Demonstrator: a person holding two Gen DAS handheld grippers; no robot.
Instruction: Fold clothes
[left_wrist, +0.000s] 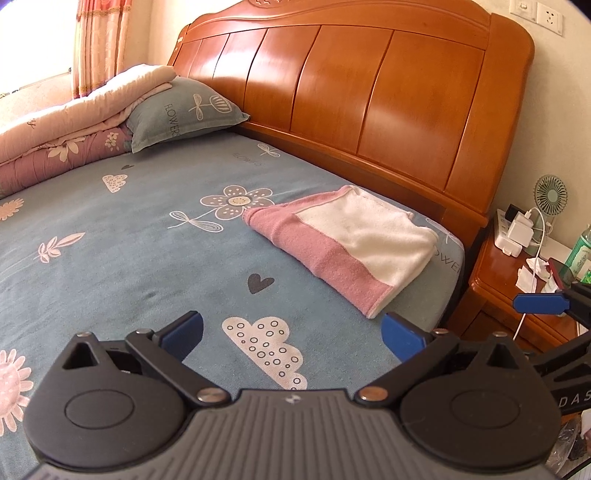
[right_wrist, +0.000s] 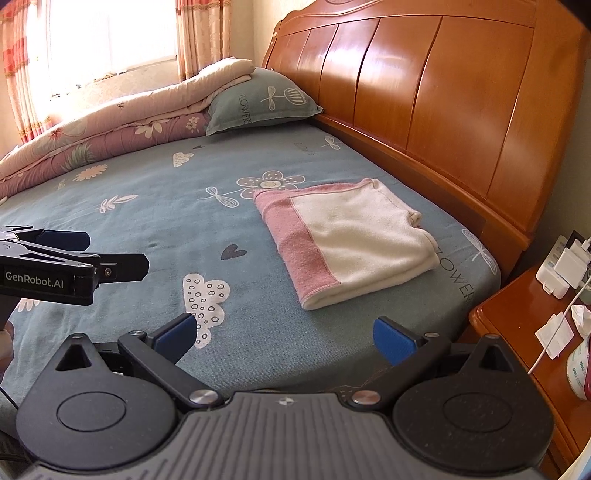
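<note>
With both the left gripper (left_wrist: 291, 334) and right gripper (right_wrist: 282, 336) wide and empty, the folded towel (right_wrist: 354, 240) seems finished, so only gentle smoothing is needed.

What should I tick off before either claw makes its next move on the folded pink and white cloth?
1. Left claw open and holding nothing: ok, blue fingers spread wide.
2. Right claw open and holding nothing: ok.
3. Folded cloth lying flat on the bed sheet, free of both claws: ok.
4. Fold neat, layers aligned: cannot tell fully; the corner nearest the headboard looks bunched.
5. Cloth safely on the bed: ok, but near the edge by the nightstand.
6. More clothes waiting to be folded: cannot tell; only a quilt and pillow show.
</note>
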